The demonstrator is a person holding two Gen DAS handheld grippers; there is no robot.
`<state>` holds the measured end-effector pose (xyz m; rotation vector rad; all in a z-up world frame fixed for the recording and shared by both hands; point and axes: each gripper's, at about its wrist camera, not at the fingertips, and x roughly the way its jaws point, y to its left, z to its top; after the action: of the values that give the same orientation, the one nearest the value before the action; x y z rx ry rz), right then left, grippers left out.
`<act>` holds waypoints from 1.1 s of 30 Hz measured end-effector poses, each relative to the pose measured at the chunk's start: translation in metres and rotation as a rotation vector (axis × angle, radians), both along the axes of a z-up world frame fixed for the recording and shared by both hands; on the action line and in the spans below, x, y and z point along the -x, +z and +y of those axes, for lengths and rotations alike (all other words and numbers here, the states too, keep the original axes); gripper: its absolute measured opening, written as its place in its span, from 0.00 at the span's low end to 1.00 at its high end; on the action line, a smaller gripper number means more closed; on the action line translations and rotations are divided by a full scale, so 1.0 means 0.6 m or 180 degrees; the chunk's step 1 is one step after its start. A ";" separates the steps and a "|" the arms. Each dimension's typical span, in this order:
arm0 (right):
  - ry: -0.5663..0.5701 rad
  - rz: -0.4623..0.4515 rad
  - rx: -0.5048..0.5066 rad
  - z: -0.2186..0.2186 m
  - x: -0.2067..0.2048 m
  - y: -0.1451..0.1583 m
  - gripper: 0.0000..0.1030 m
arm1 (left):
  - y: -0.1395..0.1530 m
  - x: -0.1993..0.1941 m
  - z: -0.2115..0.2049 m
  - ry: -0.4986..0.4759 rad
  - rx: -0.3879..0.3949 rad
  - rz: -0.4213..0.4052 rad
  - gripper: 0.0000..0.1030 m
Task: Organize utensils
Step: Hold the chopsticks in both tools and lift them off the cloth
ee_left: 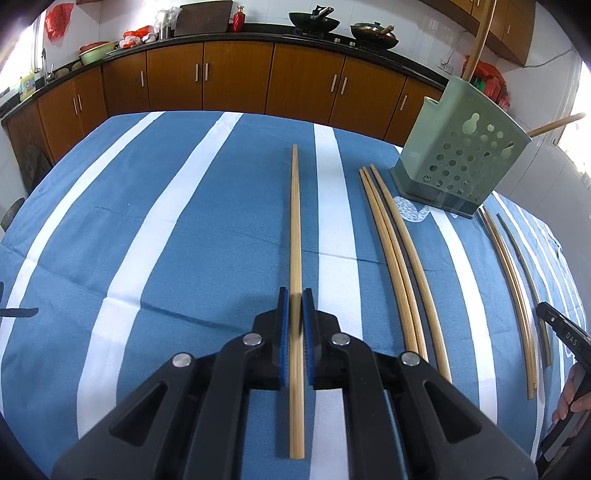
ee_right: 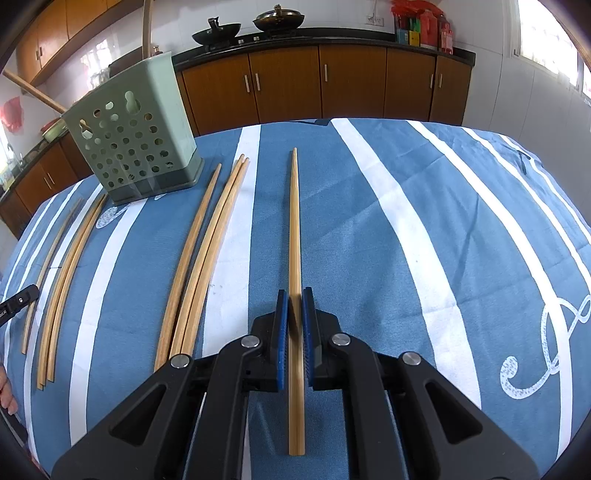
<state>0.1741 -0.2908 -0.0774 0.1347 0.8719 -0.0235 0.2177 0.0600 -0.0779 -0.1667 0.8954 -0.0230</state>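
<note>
My left gripper (ee_left: 295,295) is shut on a bamboo chopstick (ee_left: 295,221) that points away along the fingers, over the blue striped tablecloth (ee_left: 166,221). My right gripper (ee_right: 295,295) is likewise shut on another bamboo chopstick (ee_right: 294,221). A green perforated utensil holder (ee_left: 461,162) stands at the far right in the left wrist view and at the far left in the right wrist view (ee_right: 133,144), with wooden handles sticking out of it. Loose chopsticks (ee_left: 399,258) lie on the cloth between the two grippers; they also show in the right wrist view (ee_right: 199,258).
More chopsticks (ee_left: 513,288) lie further right, seen left in the right wrist view (ee_right: 62,280). The right gripper's body and a hand (ee_left: 569,350) show at the left view's right edge. Brown kitchen cabinets (ee_left: 236,77) with woks (ee_left: 314,20) stand beyond the table's far edge.
</note>
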 end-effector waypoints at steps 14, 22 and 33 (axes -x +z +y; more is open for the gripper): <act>-0.0008 0.0000 -0.0011 -0.001 0.001 0.001 0.09 | 0.001 0.003 -0.002 -0.0004 -0.0040 0.0001 0.09; 0.0013 0.0001 -0.0058 -0.001 0.019 0.000 0.09 | 0.000 0.027 -0.020 -0.0113 -0.0225 0.0015 0.09; -0.0020 -0.0239 -0.0111 -0.012 0.034 0.036 0.08 | 0.024 0.028 -0.014 -0.0115 -0.0186 -0.0045 0.08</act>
<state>0.1538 -0.2981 -0.0558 0.1699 0.7971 -0.0090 0.2009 0.0517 -0.0637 -0.0957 0.8839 -0.0314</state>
